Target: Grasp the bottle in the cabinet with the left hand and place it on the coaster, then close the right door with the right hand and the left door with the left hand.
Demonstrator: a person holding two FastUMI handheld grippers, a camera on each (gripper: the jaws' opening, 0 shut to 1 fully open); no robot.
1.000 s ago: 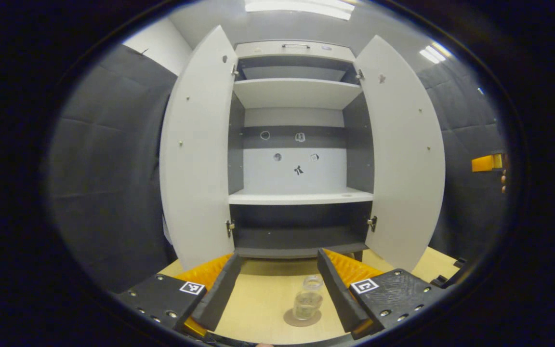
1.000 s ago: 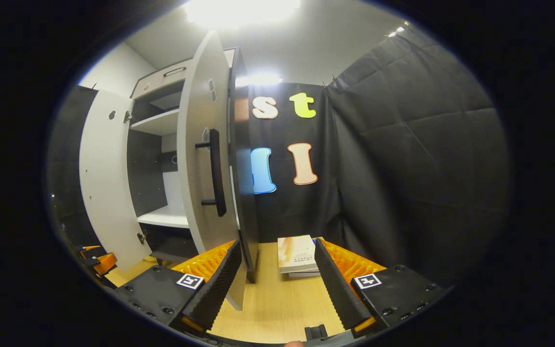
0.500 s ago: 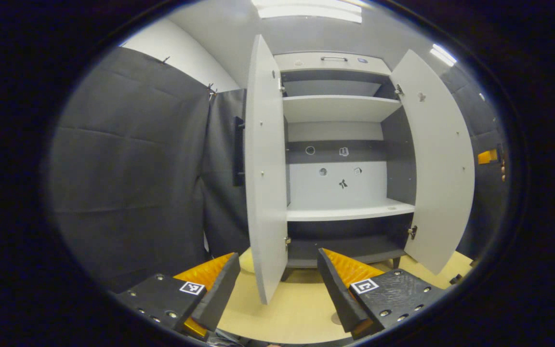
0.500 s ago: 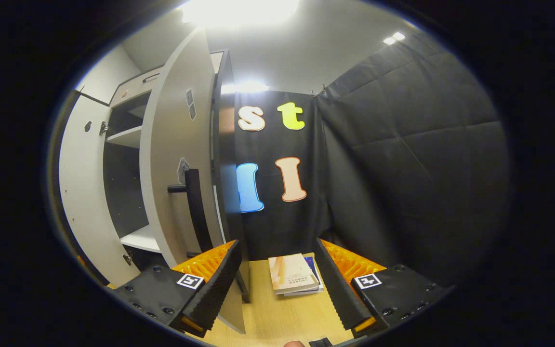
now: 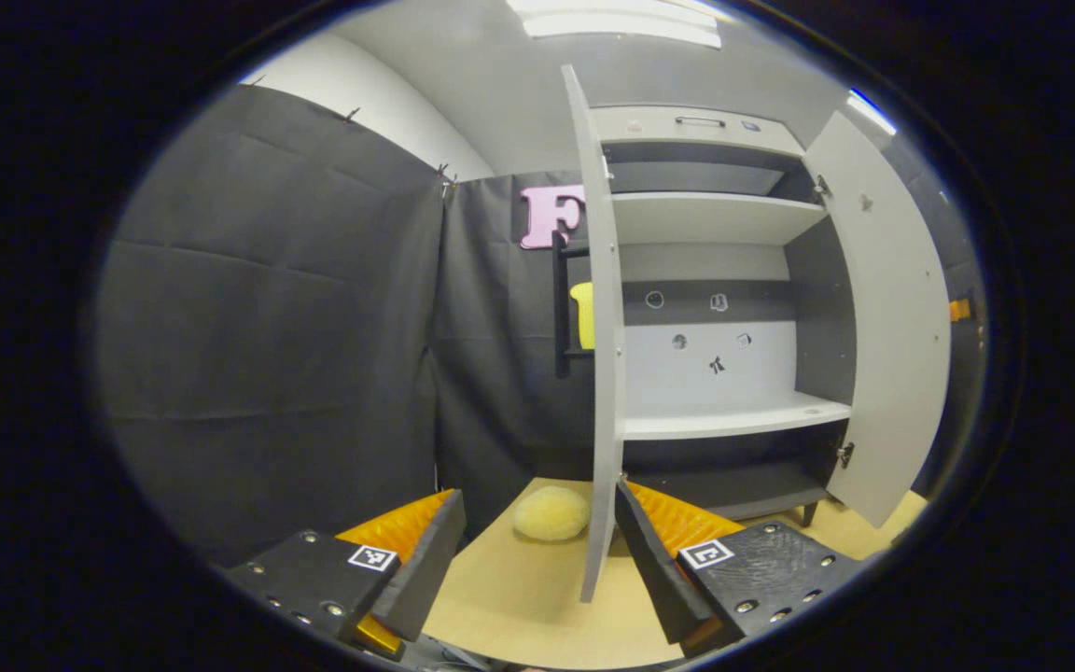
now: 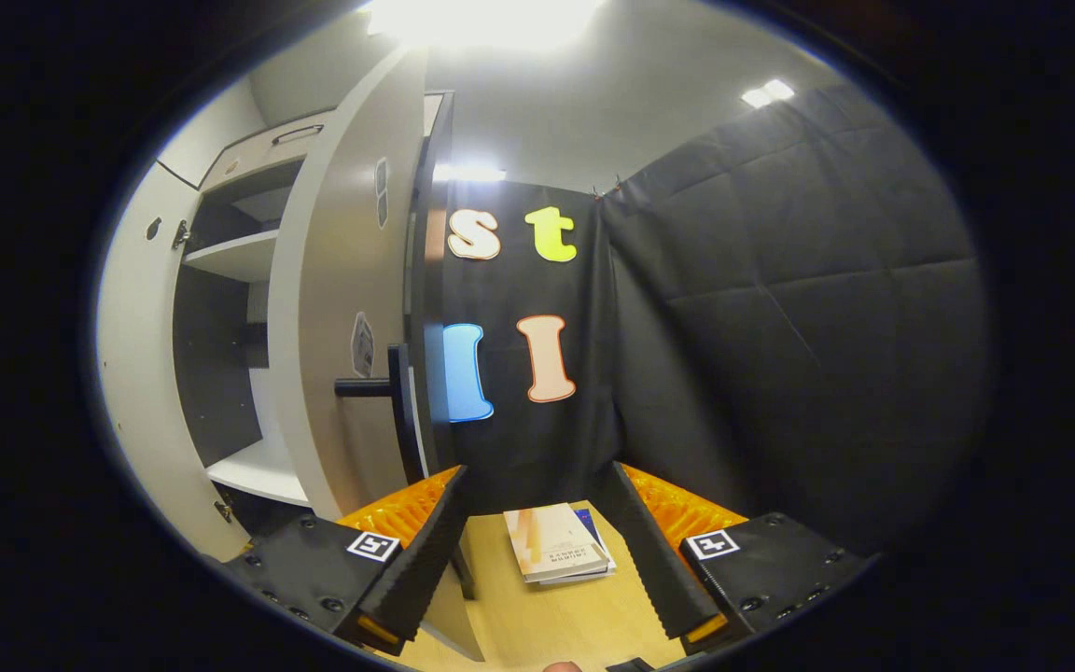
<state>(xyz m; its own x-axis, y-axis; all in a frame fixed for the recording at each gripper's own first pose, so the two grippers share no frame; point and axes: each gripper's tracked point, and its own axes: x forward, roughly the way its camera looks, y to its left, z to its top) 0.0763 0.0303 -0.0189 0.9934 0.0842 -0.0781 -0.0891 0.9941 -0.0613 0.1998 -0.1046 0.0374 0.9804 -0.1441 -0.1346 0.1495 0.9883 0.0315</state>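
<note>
Right door (image 6: 332,308) stands open, seen from its outer face in the right gripper view, with a dark bar handle (image 6: 397,411) mounted upright on it. Left door (image 5: 598,327) is seen nearly edge-on in the left gripper view, open too, its handle (image 5: 561,308) on the far side. Cabinet (image 5: 715,280) shelves are bare. Doors look like stiff, light hinged panels, should swing easily; best to push flat on the outer face near the handle, or hook the bar, slowly so it doesn't slam. Right gripper (image 6: 537,541) jaws wide apart, empty, left finger just beside the right door's lower edge, contact unclear. Left gripper (image 5: 537,551) wide open, holding nothing, door's bottom edge between its fingers. Books (image 6: 556,555) and a yellow sponge (image 5: 551,513) lie on the table (image 5: 519,607)
</note>
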